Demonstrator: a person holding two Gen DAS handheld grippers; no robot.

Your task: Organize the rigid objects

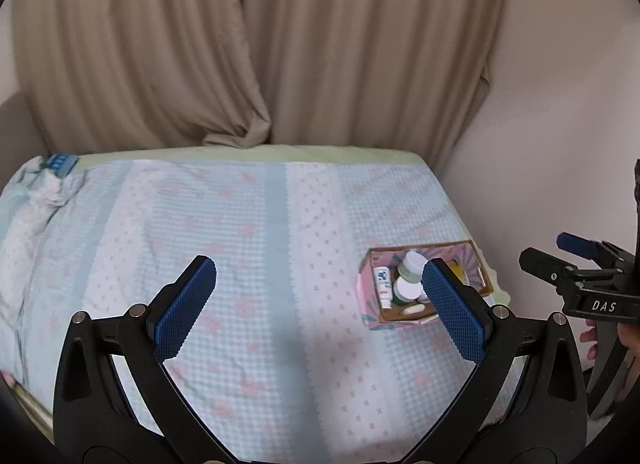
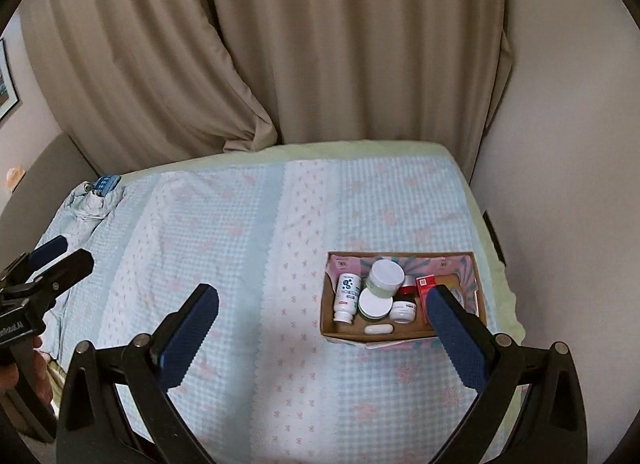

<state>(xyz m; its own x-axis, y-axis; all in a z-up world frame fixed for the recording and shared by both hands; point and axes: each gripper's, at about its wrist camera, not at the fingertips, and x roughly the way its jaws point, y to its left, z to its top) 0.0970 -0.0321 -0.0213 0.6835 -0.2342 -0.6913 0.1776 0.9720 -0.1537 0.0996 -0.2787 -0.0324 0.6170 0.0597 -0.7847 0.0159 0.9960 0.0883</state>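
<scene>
Two grippers hang over a bed covered with a pale blue checked blanket (image 2: 224,232) scattered with pink bows, and both stand released — fingers spread wide, nothing between the blue pads. The left gripper (image 1: 318,284) looks down the middle of the blanket; the right gripper (image 2: 320,308) sits further toward the wall side, its right finger crossing the near right corner of an open cardboard box (image 2: 404,334). That box rests on the blanket near the bed's right edge, close to the wall (image 2: 568,144). Inside it lie the rigid items: a white bottle (image 2: 346,298) with a blue-dotted label on its side at the left, two white-lidded jars (image 2: 385,275) stacked against each other in the middle, a smaller white jar (image 2: 403,310) beside a dark, red-capped one, a red carton (image 2: 425,288) toward the right, and a small white oblong piece (image 2: 378,329) along the near wall. Beige curtains (image 2: 320,44) hang behind the bed. At the far left corner, a small blue patterned object (image 2: 105,184) rests on bunched fabric. A hand (image 1: 600,340) shows under the right gripper's handle in the left wrist view.
</scene>
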